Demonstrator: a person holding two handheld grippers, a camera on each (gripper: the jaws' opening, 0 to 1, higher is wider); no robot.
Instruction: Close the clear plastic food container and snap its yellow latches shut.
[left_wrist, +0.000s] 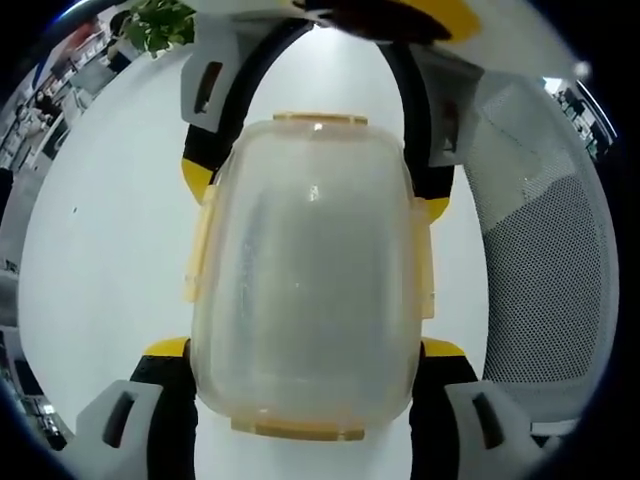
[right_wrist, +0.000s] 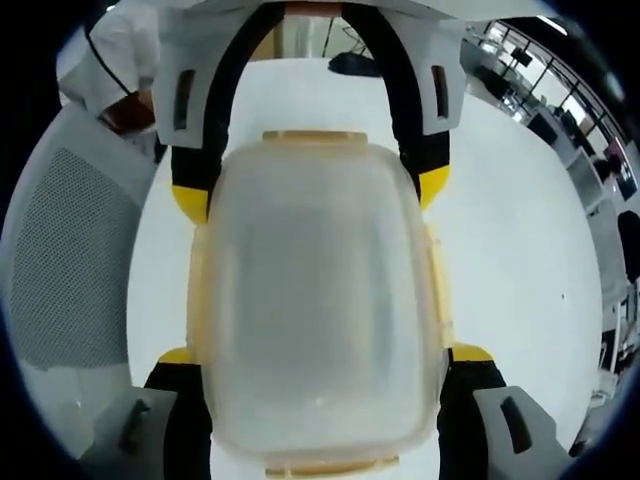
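Lying lid-on across the white table (left_wrist: 100, 260), the container (left_wrist: 305, 280) is sitting between both grippers, left (left_wrist: 305, 352) and right (right_wrist: 322, 358), each spread wide at its ends; mesh chair (left_wrist: 545, 290) at 3 o'clock, plant (left_wrist: 160, 25) at 11.

White table (left_wrist: 110, 250), clear plastic container (left_wrist: 305, 270) on it

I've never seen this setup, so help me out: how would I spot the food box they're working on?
Find the round white table beside the grey mesh chair. In its middle, between the left gripper and the right gripper facing each other, sits the container. It is a cloudy clear plastic box with rounded corners, the one thing edged with pale yellow latches.
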